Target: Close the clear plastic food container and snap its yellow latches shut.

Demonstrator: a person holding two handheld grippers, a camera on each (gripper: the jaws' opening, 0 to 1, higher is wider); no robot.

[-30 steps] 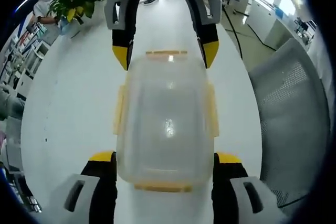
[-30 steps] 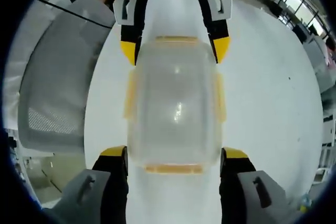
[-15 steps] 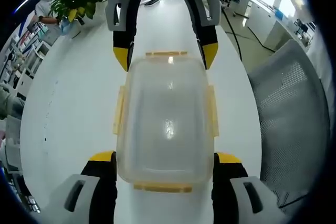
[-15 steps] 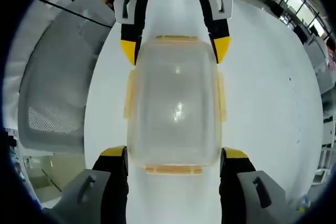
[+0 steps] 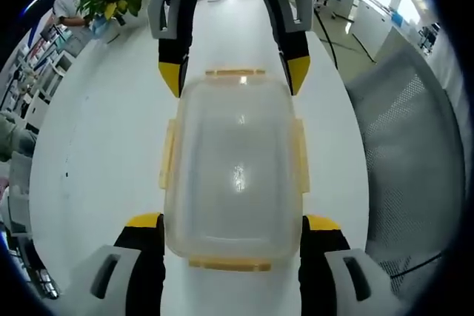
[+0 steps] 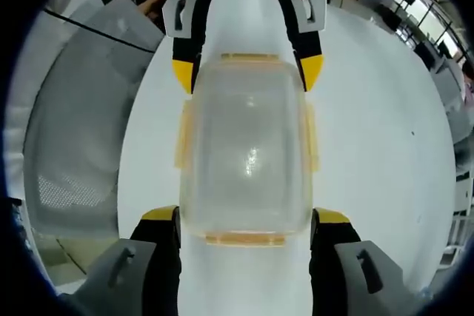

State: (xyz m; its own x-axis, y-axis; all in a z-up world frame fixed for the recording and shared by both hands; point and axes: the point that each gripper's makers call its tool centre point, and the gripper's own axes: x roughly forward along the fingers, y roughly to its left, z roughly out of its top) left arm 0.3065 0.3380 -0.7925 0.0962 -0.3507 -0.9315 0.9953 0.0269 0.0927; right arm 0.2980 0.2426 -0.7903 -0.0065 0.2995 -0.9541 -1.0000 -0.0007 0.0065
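Clear plastic container [image 5: 233,168] sits lidded on the white desk [image 5: 104,131] between both spread, empty claws, left claw [image 5: 231,221] at one end, right claw [image 6: 244,216] opposite. Yellow latches [image 6: 182,135] look unsnapped; judged next: press each down

opposed views—perhaps—sharing container [image 5: 233,168]

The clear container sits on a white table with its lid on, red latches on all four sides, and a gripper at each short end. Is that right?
Not quite: the latches are yellow, not red, as the left gripper view shows. The rest holds: the clear container sits lidded on the white table, with the left gripper at one short end and the right gripper at the other.
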